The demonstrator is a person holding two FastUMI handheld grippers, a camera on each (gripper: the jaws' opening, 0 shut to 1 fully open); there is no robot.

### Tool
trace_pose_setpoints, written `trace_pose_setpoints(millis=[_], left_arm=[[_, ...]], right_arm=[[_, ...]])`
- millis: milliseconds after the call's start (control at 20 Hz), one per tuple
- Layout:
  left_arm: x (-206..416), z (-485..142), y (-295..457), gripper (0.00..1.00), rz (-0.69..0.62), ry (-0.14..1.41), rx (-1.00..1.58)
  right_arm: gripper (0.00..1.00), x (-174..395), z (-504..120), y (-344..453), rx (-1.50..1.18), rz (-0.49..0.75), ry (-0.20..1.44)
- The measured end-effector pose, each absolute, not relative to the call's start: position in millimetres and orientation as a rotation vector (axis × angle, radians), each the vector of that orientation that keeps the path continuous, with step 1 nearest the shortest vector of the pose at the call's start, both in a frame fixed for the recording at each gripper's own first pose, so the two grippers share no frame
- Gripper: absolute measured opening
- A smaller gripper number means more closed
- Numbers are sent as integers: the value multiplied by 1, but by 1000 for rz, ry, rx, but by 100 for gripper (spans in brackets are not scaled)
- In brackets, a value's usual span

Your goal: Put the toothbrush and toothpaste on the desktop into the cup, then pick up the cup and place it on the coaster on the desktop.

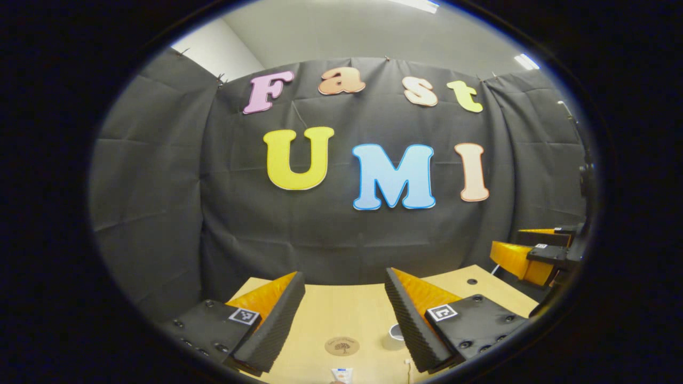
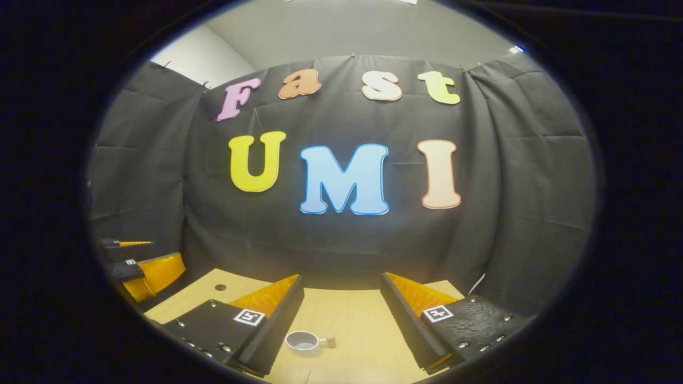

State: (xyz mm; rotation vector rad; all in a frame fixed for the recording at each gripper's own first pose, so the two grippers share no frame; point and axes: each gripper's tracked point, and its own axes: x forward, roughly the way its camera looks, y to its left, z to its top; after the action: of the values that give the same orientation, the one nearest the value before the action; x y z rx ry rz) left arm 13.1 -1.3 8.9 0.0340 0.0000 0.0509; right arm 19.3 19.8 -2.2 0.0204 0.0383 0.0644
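Two gripper cameras, both held above the desktop, facing the cloth back wall.

Left gripper view: looks forward and slightly down between its own spread fingers (image 1: 341, 320), over the desktop (image 1: 341, 314) toward its far edge; right gripper (image 1: 525, 256) at right margin, farther off. Right gripper view: same heading, set further right; left gripper (image 2: 144, 269) at its left margin. Shared: far edge of desktop (image 2: 341, 314), cup (image 2: 303, 340) (image 1: 396, 332), back wall. Neither is close to the surface.

Bare desktop (image 2: 347, 320) beyond cup (image 2: 302, 340); coaster (image 1: 342, 346) left of it.
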Motion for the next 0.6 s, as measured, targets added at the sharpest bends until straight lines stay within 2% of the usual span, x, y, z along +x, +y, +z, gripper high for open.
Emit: trace_pose_setpoints(millis=[200, 350, 550, 600], left_arm=[[15, 12, -7, 98, 42, -12, 33], [18, 9, -5, 98, 49, -6, 32], [24, -15, -3, 96, 40, 48, -21], [25, -24, -2, 98, 44, 68, -38]], right_arm=[[89, 22, -6, 28, 35, 80, 59], [92, 22, -10, 34, 42, 93, 74], [92, 25, -27, 43, 47, 110, 124], [89, 25, -33, 47, 42, 118, 137]])
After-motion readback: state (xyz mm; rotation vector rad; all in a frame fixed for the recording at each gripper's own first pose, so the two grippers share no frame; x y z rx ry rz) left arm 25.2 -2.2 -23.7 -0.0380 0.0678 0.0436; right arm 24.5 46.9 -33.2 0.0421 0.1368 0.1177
